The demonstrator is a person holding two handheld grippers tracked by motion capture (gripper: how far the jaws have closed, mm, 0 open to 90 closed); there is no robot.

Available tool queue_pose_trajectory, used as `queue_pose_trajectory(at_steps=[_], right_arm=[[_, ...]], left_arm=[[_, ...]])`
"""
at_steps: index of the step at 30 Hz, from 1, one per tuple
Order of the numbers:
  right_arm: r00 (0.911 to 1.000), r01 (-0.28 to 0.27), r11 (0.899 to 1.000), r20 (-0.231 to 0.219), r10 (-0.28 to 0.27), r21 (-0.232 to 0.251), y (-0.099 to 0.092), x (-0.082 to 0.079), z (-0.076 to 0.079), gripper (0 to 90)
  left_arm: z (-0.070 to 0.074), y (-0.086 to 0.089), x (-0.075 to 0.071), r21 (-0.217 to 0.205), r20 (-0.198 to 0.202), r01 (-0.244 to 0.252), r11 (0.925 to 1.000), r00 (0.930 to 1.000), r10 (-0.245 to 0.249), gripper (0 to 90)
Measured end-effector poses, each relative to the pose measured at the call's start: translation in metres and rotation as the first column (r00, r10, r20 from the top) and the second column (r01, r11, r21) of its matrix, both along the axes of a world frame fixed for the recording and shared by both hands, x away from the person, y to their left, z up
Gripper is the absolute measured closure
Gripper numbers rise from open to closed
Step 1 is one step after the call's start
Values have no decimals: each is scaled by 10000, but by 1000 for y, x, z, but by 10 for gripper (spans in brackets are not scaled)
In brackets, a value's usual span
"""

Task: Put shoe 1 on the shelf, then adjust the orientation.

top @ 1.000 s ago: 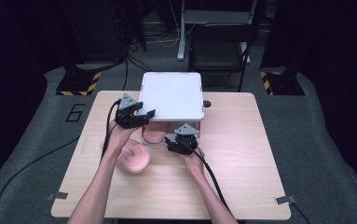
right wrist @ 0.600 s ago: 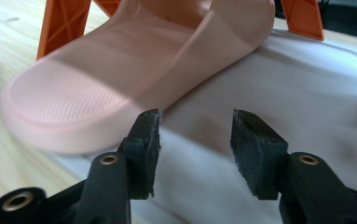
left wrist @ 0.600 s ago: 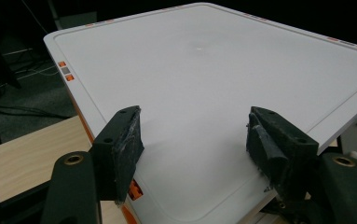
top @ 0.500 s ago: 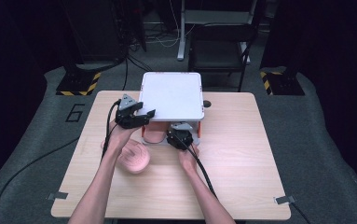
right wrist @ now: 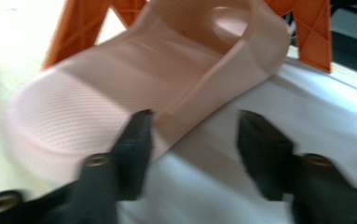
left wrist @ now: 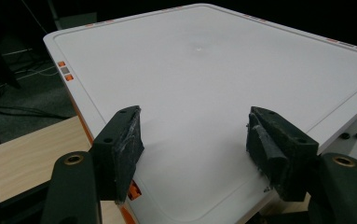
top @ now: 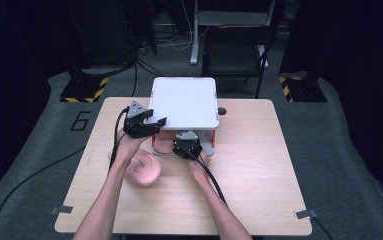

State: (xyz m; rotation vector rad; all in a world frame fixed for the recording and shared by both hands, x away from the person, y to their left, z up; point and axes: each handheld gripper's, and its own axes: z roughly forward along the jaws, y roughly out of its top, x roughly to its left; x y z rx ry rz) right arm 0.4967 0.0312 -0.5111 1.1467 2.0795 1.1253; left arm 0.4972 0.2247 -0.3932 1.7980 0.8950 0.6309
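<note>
**Fingers stand open at the slipper under the shelf**

Fingers (right wrist: 136, 135) of the right gripper (right wrist: 195, 119) stand well apart, and they have just been opening. They clamp nothing. The soft pale-pink rubber slide slipper (right wrist: 120, 79) lies just ahead of them, its side edge beside the left-hand jaw, seemingly touching it, though blur makes that uncertain. Its toe end sits between the orange plastic legs (right wrist: 80, 28) of the rack, partly on the rack's white lower tray (right wrist: 306, 116). The left gripper (left wrist: 195, 135) hovers over the flat white square top of the rack (left wrist: 204, 70), its fingers (left wrist: 122, 140) also wide apart with nothing between them.

The step in hand looks like seating this slipper under the rack. To do it well, I would nudge the heel with one open jaw, or take the side wall of the slipper between both pads and slide it straight in. Keeping it flat should stop the sole catching on the tray's raised lip.

Room is tight here. In the high view the right gripper (top: 186, 145) works just below the front edge of the rack top, with a leg on either side, so the approach should stay low and straight. A second matching pink slipper (top: 144, 170) rests on the light wooden table (top: 259, 165) just beside the person's left forearm. The table to the right of the rack is bare and gives free room to withdraw.
</note>
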Motion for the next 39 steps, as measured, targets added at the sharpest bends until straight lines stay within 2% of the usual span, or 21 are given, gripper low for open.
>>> queue_pose_trajectory(at_steps=[2,3,4,5,7,8,10,12,14,19,25,31,32,33,37,39], right_arm=[[9989,-95,9986,-443,119,525,-8,-5,3,298],[9992,-5,9982,-400,28,592,-15,-8,4,288],[9989,-310,9986,357,295,425,-24,-8,3,267],[9991,-340,9962,283,319,800,-30,-13,4,253],[9983,-496,9927,351,460,1095,-47,-24,7,239],[9979,-573,9923,364,536,1102,-55,-30,10,233],[9982,-536,9925,321,504,1102,-73,-41,15,215],[9969,-595,9903,585,525,1258,-92,-53,21,210],[9958,-434,9927,850,339,1124,-109,-63,25,203],[9941,7,9921,1071,-143,1257,-143,-82,29,192],[9928,437,9896,1047,-584,1372,-169,-93,30,192],[9911,737,9870,999,-885,1431,-185,-100,30,191],[9895,768,9863,1103,-934,1462,-187,-101,30,192],[9903,795,9872,1020,-940,1380,-188,-103,31,192],[9881,866,9875,1151,-1020,1316,-193,-108,32,195],[9880,840,9885,1183,-990,1255,-193,-109,33,196]], left_arm=[[0,-1,0,-131,17,-53,9999,10000,53,353],[0,-1,0,-151,23,-71,9999,10000,71,353],[0,-1,0,-124,31,-69,9999,10000,70,353],[0,0,-1,-106,-34,13,9999,10000,-14,353],[0,1,-3,-119,261,-303,9995,9992,306,339],[1,4,-5,-190,241,-298,9994,9993,302,316],[4,10,-11,-434,468,-314,9986,9983,334,304],[7,17,-19,-676,715,-352,9971,9966,400,297],[11,26,-27,-800,879,-316,9963,9954,387,289],[12,49,-49,-956,1046,-454,9944,9930,554,265],[-1,72,-70,-740,820,-718,9947,9936,778,258],[-28,90,-83,-639,183,-1123,9916,9933,1137,259],[-33,92,-85,-425,91,-1132,9927,9935,1137,259],[-39,94,-87,-272,-41,-1197,9924,9928,1196,260],[-54,98,-95,5,-365,-1218,9926,9919,1217,266],[-60,98,-99,113,-536,-1007,9949,9934,1012,274]])
